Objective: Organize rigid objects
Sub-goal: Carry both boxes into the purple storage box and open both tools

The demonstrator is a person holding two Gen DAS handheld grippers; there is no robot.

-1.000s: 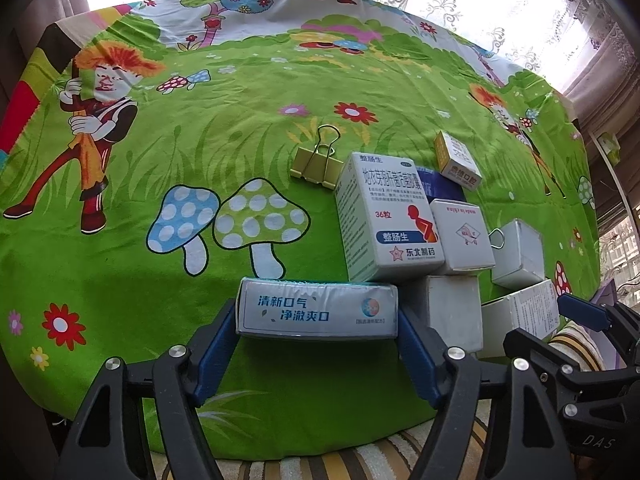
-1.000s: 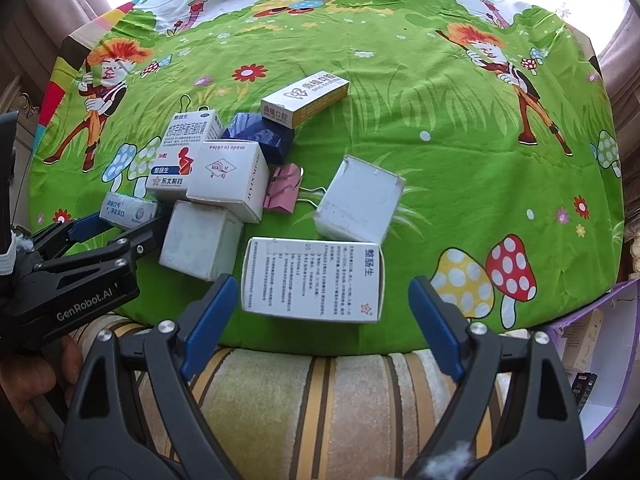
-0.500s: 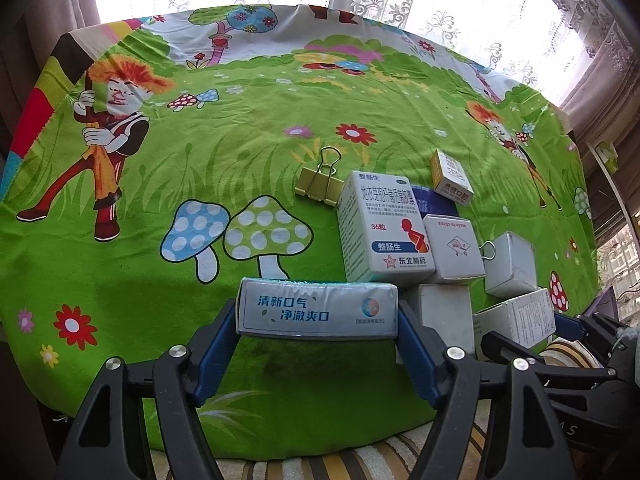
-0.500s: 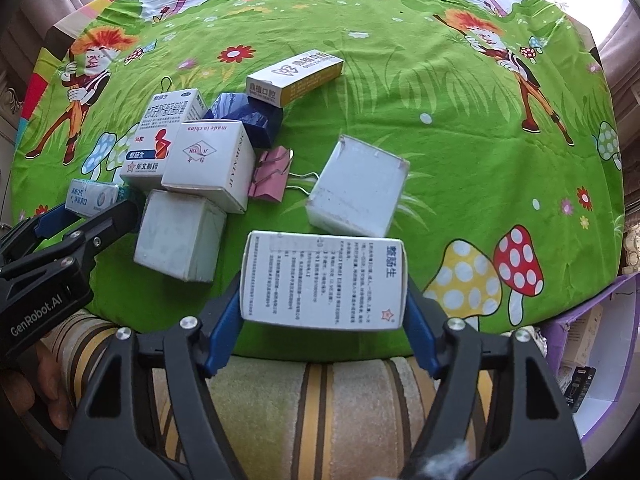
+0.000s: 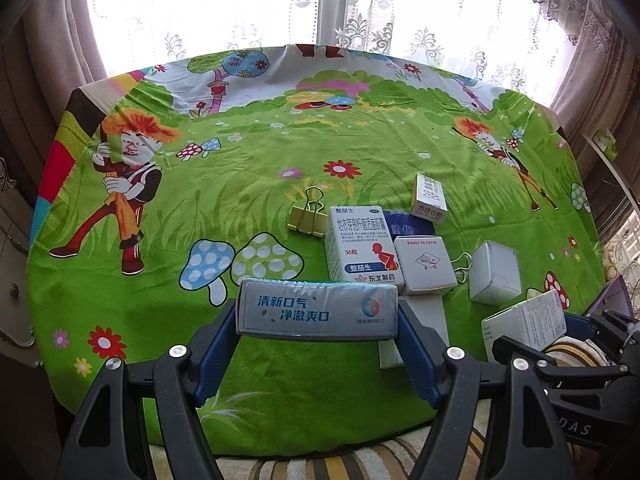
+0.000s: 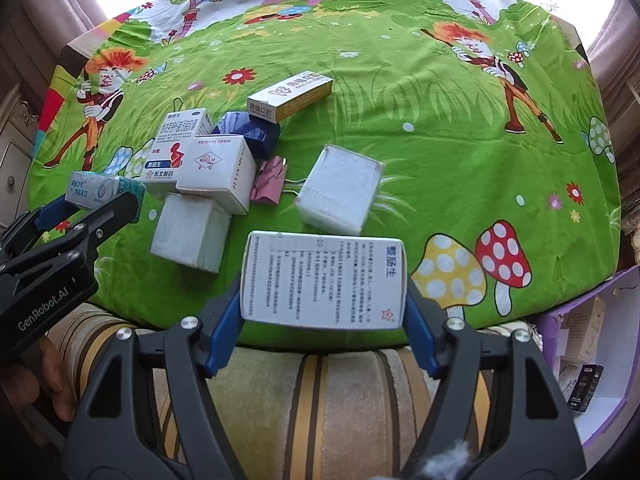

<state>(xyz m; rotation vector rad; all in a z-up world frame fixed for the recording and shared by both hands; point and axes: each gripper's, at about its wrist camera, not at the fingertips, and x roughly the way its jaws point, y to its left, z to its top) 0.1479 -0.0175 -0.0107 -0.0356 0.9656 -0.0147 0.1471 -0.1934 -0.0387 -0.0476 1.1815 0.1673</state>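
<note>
Boxes [image 6: 216, 174] on cartoon-print green tablecloth [image 6: 400, 120], seemingly bedside

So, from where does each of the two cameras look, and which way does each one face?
Left wrist view: sits on the left gripper, faces forward over the green cloth toward the window; its own fingers clamp a silver box; the right gripper shows at lower right.
Right wrist view: sits on the right gripper, looks down over the near table edge; its fingers clamp a white printed box; the left gripper and part of a hand show at left.
Both views share the cluster of boxes, for example the red-figure medicine box.
</note>
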